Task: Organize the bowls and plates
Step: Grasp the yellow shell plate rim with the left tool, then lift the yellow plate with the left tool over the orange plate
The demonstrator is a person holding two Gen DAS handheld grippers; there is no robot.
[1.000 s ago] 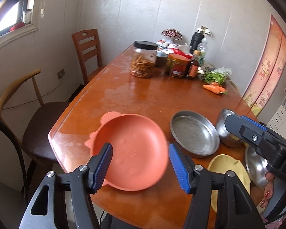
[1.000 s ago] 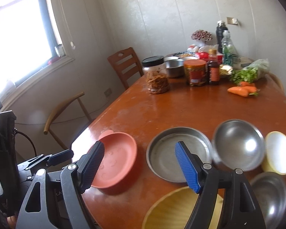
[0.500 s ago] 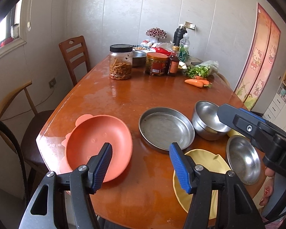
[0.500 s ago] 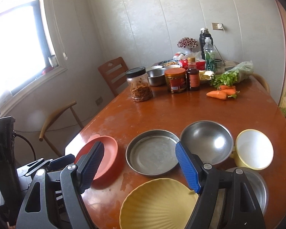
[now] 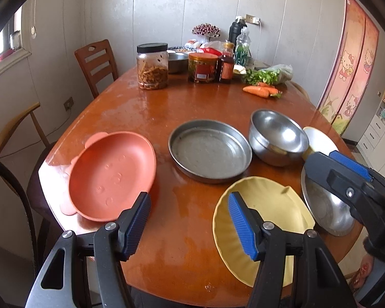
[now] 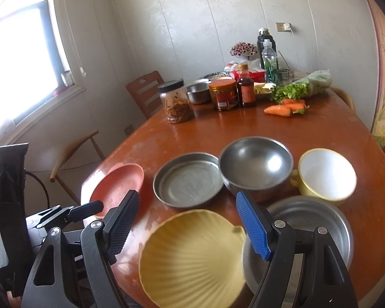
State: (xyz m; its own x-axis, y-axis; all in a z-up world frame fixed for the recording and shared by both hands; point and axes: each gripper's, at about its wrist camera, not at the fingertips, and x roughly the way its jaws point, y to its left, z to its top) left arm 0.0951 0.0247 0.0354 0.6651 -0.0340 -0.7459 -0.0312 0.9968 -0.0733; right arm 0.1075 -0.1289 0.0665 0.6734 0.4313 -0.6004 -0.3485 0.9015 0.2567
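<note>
Both the left gripper (image 5: 188,223) and right gripper (image 6: 187,222) hang spread and empty above the table (image 5: 146,118), the yellow plate (image 6: 192,254) at six o'clock of the metal pan (image 6: 188,179).

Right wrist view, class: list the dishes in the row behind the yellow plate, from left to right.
Orange plate → metal pan → steel bowl → yellow cup.

Right hand-held gripper (image 6: 187,222) open above yellow shell plate (image 6: 192,259), steel pan (image 6: 188,179), steel bowl (image 6: 255,165) behind
</note>
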